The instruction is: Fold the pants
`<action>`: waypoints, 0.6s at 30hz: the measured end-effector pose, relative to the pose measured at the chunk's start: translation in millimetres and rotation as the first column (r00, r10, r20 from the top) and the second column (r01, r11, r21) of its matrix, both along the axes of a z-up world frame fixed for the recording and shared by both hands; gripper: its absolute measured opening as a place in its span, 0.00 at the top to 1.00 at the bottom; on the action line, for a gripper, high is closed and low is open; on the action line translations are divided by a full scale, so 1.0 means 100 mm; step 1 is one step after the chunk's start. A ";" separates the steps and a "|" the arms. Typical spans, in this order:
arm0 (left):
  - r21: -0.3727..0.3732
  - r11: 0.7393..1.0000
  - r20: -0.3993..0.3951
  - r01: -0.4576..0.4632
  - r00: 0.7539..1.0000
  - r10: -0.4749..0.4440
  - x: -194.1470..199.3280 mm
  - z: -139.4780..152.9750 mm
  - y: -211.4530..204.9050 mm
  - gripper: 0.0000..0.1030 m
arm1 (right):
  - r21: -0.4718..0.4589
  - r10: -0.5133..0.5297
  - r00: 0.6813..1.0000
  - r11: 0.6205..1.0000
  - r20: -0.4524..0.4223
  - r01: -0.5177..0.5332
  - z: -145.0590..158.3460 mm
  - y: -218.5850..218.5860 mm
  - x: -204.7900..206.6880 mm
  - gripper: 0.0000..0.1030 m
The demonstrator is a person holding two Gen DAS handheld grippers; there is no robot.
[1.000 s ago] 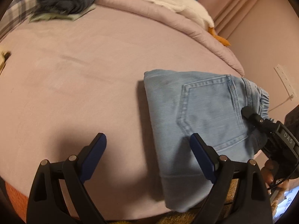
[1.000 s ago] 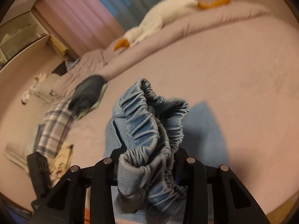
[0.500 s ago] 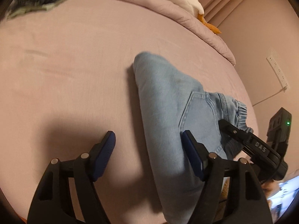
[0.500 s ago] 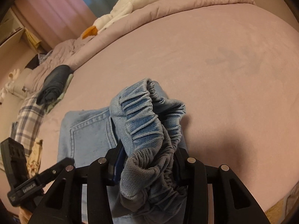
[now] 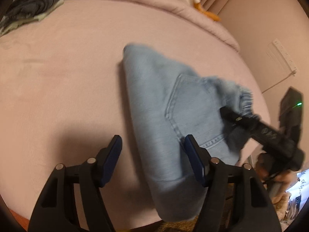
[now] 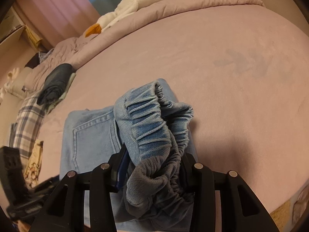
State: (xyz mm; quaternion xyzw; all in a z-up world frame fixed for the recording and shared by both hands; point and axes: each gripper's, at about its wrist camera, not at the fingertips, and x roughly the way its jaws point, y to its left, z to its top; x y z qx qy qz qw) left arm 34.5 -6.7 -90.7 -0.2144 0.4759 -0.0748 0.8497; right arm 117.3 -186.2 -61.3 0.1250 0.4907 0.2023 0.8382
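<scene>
Closest to me, my right gripper [image 6: 152, 176] is squeezed tight on the stretchy waistband [image 6: 152, 119] of the pants [image 5: 166, 116], and the bunched blue cloth sticks up between its fingers. My left gripper [image 5: 152, 154] is spread wide and holds nothing; one of its blue pads [image 5: 194, 162] sits just over the near edge of the pants, and the other hangs above the bare bed cover. The pants lie on the pink bed [image 5: 67, 73], near the side closest to me, and they look folded into a short, thick bundle with a back pocket [image 6: 90, 135] facing up. The waistband end is lifted off the bundle, so I think this fold is not laid down yet. I would guess most of the job is done: the legs seem to be tucked in, though I cannot see them. What is left, I think, is to bring the waistband over, lay it flat, let go, and maybe smooth the top. Farther back sit a dark folded bundle [image 6: 56, 83] and some checked cloth [image 6: 29, 119]. Farthest away, a white toy goose [image 6: 139, 2] lies on the rolled blanket [image 6: 193, 5].
</scene>
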 end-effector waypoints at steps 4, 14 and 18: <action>-0.066 0.998 -0.017 -0.007 1.000 0.006 -0.02 -0.12 0.09 0.35 | -0.021 0.017 1.000 1.000 0.006 -0.017 0.01 0.01 -0.02 0.58; -0.034 0.999 0.004 0.041 0.999 -0.040 -0.22 -0.13 -0.03 0.33 | -0.095 -0.035 0.999 0.995 0.019 0.037 0.10 -0.20 -0.08 0.19; -0.042 0.999 -0.002 0.035 0.999 -0.035 -0.25 -0.10 0.03 0.32 | -0.022 -0.036 0.999 0.999 -0.012 0.036 0.11 -0.34 -0.09 0.19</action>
